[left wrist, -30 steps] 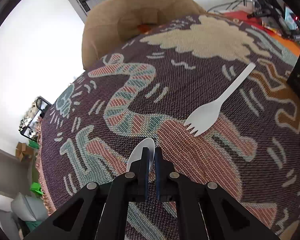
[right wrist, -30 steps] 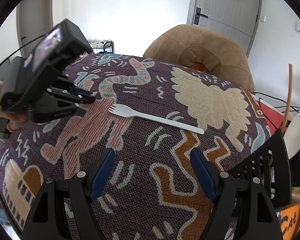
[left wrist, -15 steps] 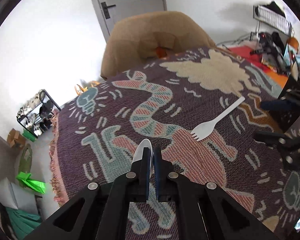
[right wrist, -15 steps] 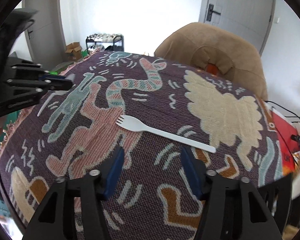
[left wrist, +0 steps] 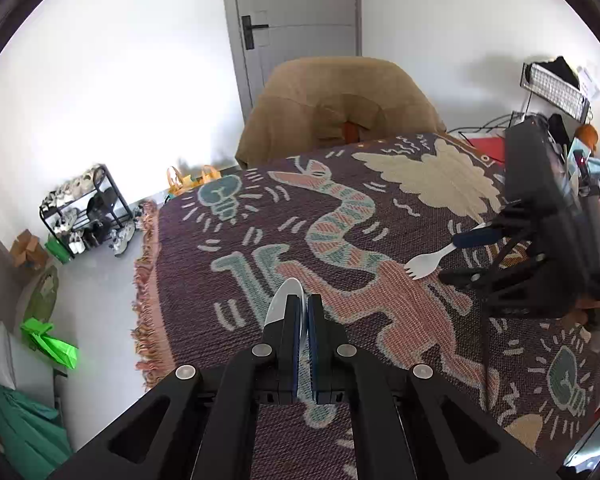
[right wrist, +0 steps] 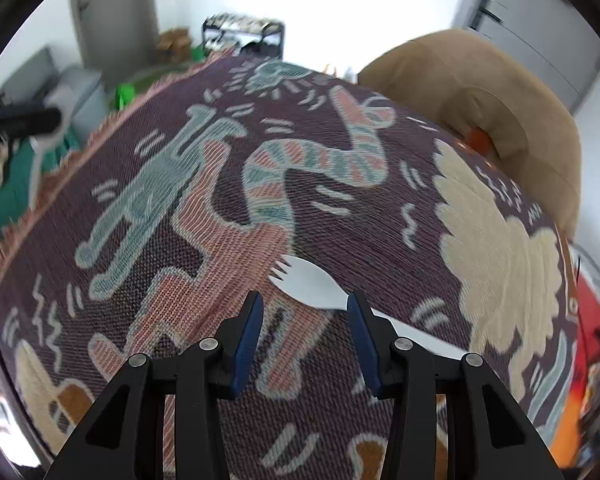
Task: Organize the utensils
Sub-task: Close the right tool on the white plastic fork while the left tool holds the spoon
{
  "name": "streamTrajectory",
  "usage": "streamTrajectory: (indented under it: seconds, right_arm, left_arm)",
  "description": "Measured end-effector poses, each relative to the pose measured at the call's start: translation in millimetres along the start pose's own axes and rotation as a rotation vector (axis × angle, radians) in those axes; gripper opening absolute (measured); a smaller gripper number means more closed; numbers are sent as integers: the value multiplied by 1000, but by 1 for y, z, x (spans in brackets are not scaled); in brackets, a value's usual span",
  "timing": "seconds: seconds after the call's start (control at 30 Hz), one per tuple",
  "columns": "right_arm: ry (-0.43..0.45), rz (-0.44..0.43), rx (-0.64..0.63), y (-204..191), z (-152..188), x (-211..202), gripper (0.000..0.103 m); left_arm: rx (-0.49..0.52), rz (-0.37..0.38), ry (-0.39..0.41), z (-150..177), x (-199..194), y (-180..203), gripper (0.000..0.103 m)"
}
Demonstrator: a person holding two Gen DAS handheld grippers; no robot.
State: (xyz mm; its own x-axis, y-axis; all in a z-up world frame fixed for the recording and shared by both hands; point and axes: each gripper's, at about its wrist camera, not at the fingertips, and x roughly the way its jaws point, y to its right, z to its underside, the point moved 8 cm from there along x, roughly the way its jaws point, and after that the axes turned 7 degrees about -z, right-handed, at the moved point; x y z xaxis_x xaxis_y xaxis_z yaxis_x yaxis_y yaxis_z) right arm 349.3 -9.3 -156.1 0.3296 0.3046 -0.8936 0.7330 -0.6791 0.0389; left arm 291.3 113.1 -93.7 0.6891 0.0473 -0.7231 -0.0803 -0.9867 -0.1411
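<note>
My left gripper (left wrist: 304, 304) is shut on a white plastic spoon (left wrist: 281, 300); its bowl sticks out past the fingertips, held well above the patterned tablecloth (left wrist: 340, 240). A white plastic fork (right wrist: 320, 284) lies flat on the cloth. My right gripper (right wrist: 304, 312) is open and low over the fork, its fingers either side of the fork's neck, the right finger over the handle. In the left wrist view the fork (left wrist: 424, 264) lies at the right, with the right gripper (left wrist: 476, 256) over its handle.
A tan beanbag chair (left wrist: 336, 108) stands past the table's far edge. The cloth's fringed left edge (left wrist: 142, 280) drops to the floor, with a shoe rack (left wrist: 84, 208) and green bags (left wrist: 48, 340). Clutter and a wire rack (left wrist: 556, 88) stand at the right.
My left gripper has lifted and pulled back with the spoon. My right gripper has moved forward and down onto the fork and narrowed its opening somewhat.
</note>
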Motion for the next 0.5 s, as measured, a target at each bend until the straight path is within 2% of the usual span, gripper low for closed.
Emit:
streamTrajectory:
  seconds: [0.1, 0.3, 0.5]
  right_arm:
    - [-63, 50, -66, -7, -3, 14, 45]
    - [-178, 75, -148, -9, -8, 39, 45]
    - [-229, 38, -192, -6, -19, 46, 45]
  left_arm:
    - [-11, 0, 5, 3, -4, -8, 3]
    - [-32, 0, 8, 8, -6, -20, 3]
    - [-37, 0, 6, 9, -5, -25, 3]
